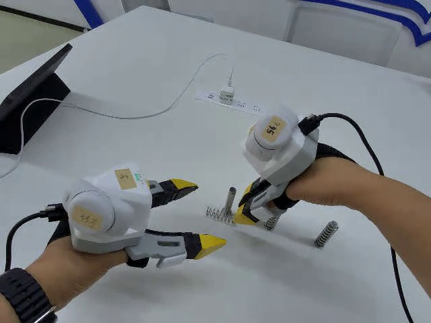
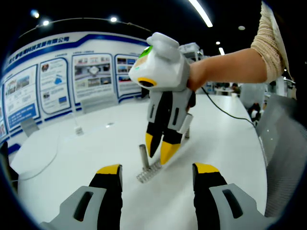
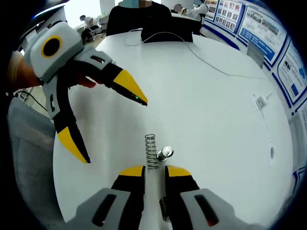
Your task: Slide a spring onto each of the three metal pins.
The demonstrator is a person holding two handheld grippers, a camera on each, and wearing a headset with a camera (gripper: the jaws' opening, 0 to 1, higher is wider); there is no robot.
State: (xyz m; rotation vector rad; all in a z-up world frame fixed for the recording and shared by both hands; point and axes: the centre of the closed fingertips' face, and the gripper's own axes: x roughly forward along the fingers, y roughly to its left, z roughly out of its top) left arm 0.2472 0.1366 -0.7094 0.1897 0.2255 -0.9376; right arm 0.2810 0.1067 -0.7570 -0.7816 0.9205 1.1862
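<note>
The spring (image 3: 151, 151) lies flat on the bench (image 3: 216, 120) just beside the upright pin (image 3: 166, 153), its long axis pointing into the nearer right hand-held gripper (image 3: 155, 173), jaws narrowly apart; the left hand-held gripper (image 3: 115, 131) gapes wide.

Glossy white plastic shells clad the left gripper (image 1: 207, 212) and right gripper (image 1: 244, 214) — jaws black plastic, tipped yellow — over a smooth, matt white table (image 1: 135, 81). A polished metal pin (image 1: 230, 199) gleams beside a bright wire spring (image 1: 219, 215); tan paper labels (image 1: 125, 178) look dull.
</note>
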